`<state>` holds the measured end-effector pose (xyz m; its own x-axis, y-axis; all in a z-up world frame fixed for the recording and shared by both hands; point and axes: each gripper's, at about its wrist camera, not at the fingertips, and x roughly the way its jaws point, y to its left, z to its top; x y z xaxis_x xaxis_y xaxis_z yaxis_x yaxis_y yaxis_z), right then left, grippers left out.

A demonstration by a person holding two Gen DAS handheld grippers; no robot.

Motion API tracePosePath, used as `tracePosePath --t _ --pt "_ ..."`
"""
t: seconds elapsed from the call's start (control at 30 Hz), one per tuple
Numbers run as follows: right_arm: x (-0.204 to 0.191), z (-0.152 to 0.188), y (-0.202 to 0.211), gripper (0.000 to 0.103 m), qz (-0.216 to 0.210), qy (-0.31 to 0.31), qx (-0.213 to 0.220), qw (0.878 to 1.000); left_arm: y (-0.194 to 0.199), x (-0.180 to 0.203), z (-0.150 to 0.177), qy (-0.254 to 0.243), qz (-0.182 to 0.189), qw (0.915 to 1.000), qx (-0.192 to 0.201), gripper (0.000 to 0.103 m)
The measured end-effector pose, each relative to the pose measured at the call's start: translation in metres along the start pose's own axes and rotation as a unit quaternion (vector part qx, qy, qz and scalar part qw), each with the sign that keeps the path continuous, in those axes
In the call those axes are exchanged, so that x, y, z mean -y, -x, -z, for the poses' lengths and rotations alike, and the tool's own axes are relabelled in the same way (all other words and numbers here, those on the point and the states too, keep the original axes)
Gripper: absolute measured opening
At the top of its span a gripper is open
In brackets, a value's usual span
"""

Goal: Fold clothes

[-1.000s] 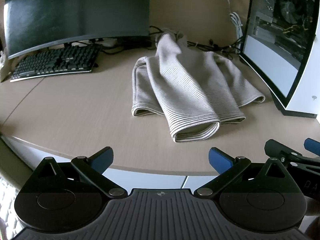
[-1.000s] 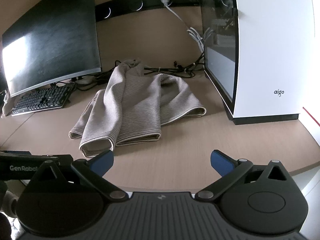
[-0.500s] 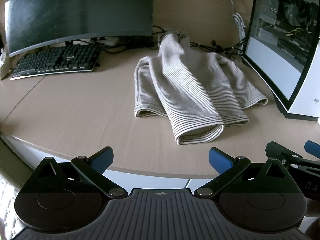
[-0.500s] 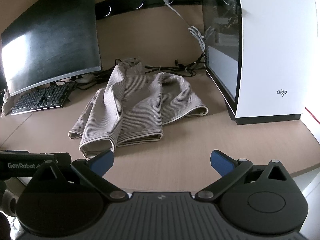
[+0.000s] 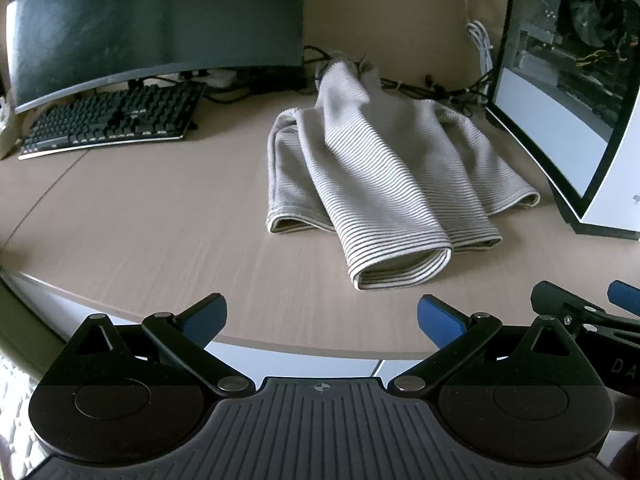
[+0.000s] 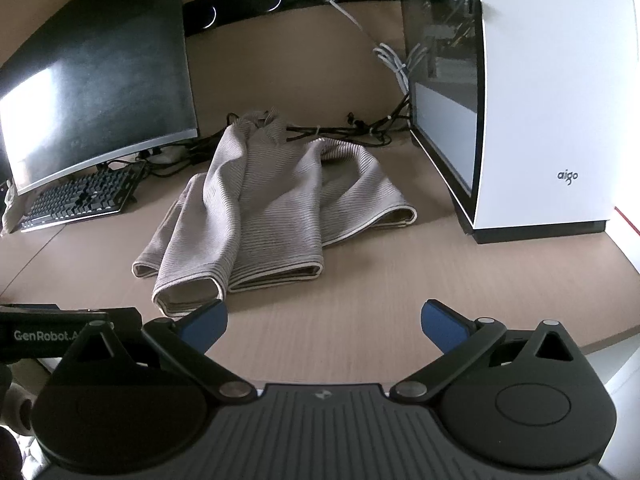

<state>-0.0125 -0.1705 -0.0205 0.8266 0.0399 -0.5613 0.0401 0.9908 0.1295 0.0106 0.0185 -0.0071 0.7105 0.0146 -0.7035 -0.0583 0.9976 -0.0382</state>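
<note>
Both wrist views are dim and soft, lit by daylight from the right of each tool, and the fisheye lens bends the bench [image 5: 140, 220] edge and darkens the corners. Glare whitens the monitor [image 6: 44, 100] ahead-left of the right tool and washes out the white computer case [image 6: 552, 100] on its right. The striped garment [image 5: 380, 176] casts a soft shadow leftward, and its stripes blur slightly farther away.

Both views are taken low, from just off the tabletop's [image 5: 160, 240] near edge, facing its far edge. The left wrist view is set further left, the right wrist view further right. Shared by both: striped garment [image 5: 384, 184] [image 6: 264, 208], monitor [image 5: 152, 20] [image 6: 92, 80], keyboard [image 5: 116, 124] [image 6: 80, 196], PC case [image 5: 580, 80] [image 6: 540, 100].
</note>
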Motion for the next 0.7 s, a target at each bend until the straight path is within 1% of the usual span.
tracePosePath --t 0.43,0.6,0.63,0.7 --pt "0.004 -0.006 -0.014 0.103 0.014 -0.001 -0.016 1.000 -0.015 0.004 -0.010 -0.003 0.006 0.9998 -0.019 0.103" --pt "0.002 -0.016 -0.021 0.103 0.015 -0.001 -0.020 1.000 -0.020 -0.001 -0.016 -0.003 0.011 0.9996 -0.024 0.103" --pt "0.001 -0.019 -0.023 0.103 0.013 -0.004 -0.019 1.000 -0.021 -0.003 -0.018 0.000 0.007 0.9997 -0.024 0.103" --pt "0.000 -0.028 -0.028 0.103 0.007 -0.012 -0.016 1.000 -0.026 -0.008 -0.023 0.002 0.015 0.9995 -0.029 0.103"
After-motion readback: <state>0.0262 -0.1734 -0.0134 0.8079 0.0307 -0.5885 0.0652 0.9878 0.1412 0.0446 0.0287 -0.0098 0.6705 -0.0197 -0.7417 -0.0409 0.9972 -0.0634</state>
